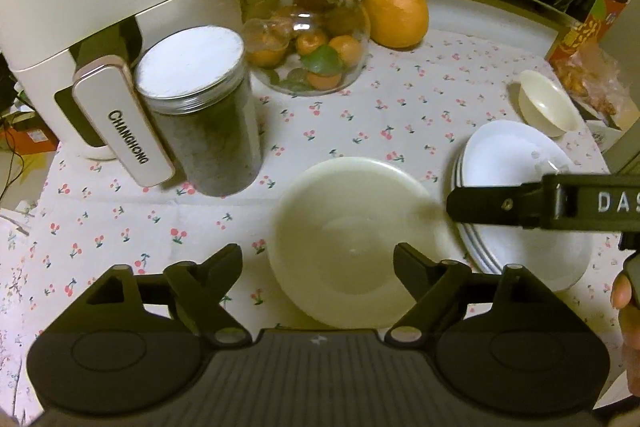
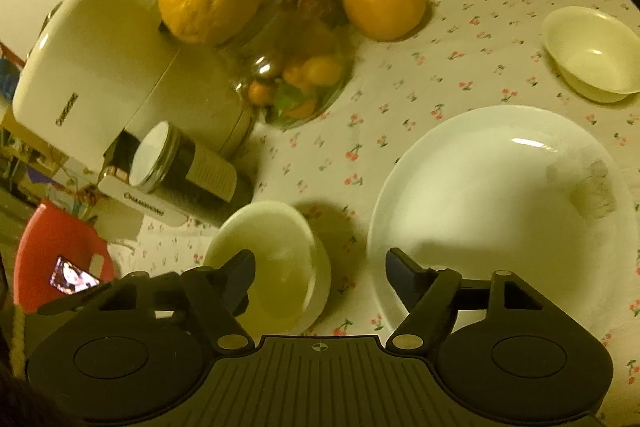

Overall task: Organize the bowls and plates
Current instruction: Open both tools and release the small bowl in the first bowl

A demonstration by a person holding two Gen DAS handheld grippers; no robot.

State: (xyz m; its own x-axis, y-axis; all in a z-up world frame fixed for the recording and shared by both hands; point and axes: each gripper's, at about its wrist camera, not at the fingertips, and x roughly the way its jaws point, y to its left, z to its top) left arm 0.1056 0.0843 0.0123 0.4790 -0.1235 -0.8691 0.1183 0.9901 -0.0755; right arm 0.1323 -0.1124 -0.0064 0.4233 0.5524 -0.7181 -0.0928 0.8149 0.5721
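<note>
Both claws stand with their jaws apart and nothing clamped. Beneath the left gripper (image 1: 318, 259) sits a cream bowl (image 1: 352, 239) on the cherry-print tablecloth (image 1: 120, 219); its near rim lies between the two spread fingers, and neither pad presses on it. Just to that claw's right lies a stack of white plates (image 1: 516, 163), over whose near edge the right gripper (image 2: 320, 269) reaches in from the side. Seen from the right claw's own camera, the top plate lies ahead and to the right, under its right finger, while the cream bowl sits under its left finger. Farther ahead and to the right of both claws rests a second, smaller cream bowl (image 2: 592, 55), well apart from the plates. Ahead and to the left stand a lidded jar (image 1: 200, 107) and a white appliance (image 1: 100, 7).
</note>
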